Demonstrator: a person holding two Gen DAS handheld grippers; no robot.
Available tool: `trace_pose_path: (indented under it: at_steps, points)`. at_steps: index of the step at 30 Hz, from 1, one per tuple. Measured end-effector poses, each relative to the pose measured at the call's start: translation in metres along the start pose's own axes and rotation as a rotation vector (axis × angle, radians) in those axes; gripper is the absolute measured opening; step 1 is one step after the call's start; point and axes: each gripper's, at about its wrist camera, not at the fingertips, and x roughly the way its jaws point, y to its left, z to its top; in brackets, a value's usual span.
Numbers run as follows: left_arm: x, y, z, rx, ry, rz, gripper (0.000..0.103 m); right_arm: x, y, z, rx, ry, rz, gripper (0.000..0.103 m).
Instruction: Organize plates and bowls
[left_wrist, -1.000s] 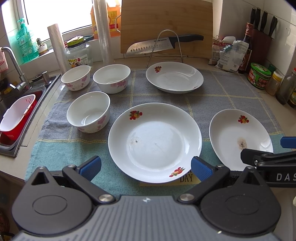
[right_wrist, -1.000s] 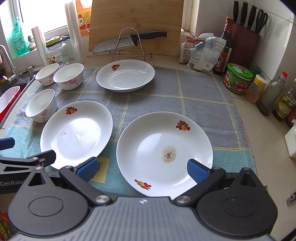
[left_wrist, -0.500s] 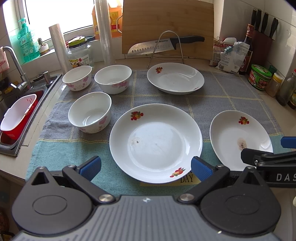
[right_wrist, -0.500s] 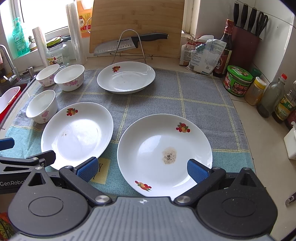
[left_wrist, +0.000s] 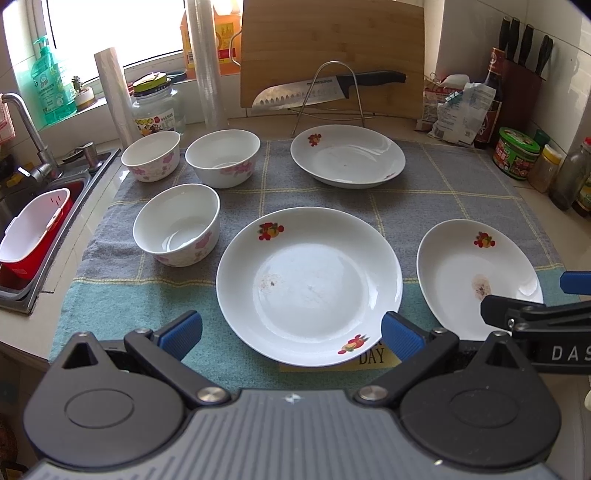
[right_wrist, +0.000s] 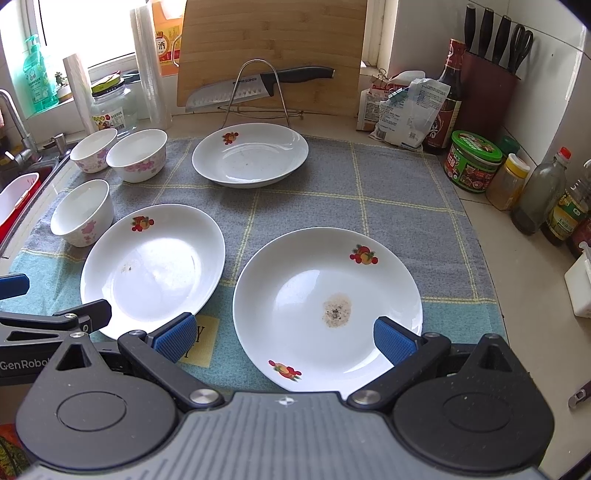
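Straight ahead of the left gripper (left_wrist: 291, 330), between its spread blue pads (left_wrist: 181, 330), lies the middle plate (left_wrist: 309, 286), white with fruit prints and a faint smudge near its centre; its near rim sits level with the fingertips, though no contact can be made out. Ahead and to the left stands the nearest bowl (left_wrist: 177, 224), with two more bowls (left_wrist: 221, 158) side by side beyond it. Farther ahead, slightly right, rests the far plate (left_wrist: 347, 155). All lie on a checked dish mat (left_wrist: 443, 199).

The right gripper (right_wrist: 284, 338) faces the stained plate (right_wrist: 327, 308), whose near edge falls between its fingers and whose brown spot lies just ahead of the right pad (right_wrist: 391, 339). Both grippers stand wide apart at the jaws and hold nothing.

From the left wrist view the stained plate is partly covered by the right gripper's black frame. From the right wrist view the middle plate's near-left rim is hidden behind the left gripper's finger. Behind the far plate a knife (right_wrist: 255, 86) rests on a wire rack against a wooden cutting board (right_wrist: 273, 44). The sink (left_wrist: 44, 221) lies far left, cut off by the edge.
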Motion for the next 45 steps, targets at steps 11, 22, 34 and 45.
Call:
trace_pose_path:
  at_steps: [11,22,34,45]
  points:
    - [0.001,0.003,0.000,0.003,-0.005,-0.021,0.102,-0.003,0.003,0.000,-0.002,-0.011,-0.007,0.103]
    - [0.006,0.006,0.001,0.060,-0.024,-0.048,0.102,-0.003,0.010,0.004,-0.019,-0.029,-0.015,0.103]
    - [0.013,0.015,0.005,0.131,-0.103,-0.165,0.102,-0.008,0.014,0.007,0.014,-0.078,-0.039,0.103]
    - [0.016,0.006,0.004,0.153,-0.151,-0.279,0.102,-0.019,-0.022,0.011,0.039,-0.158,-0.052,0.103]
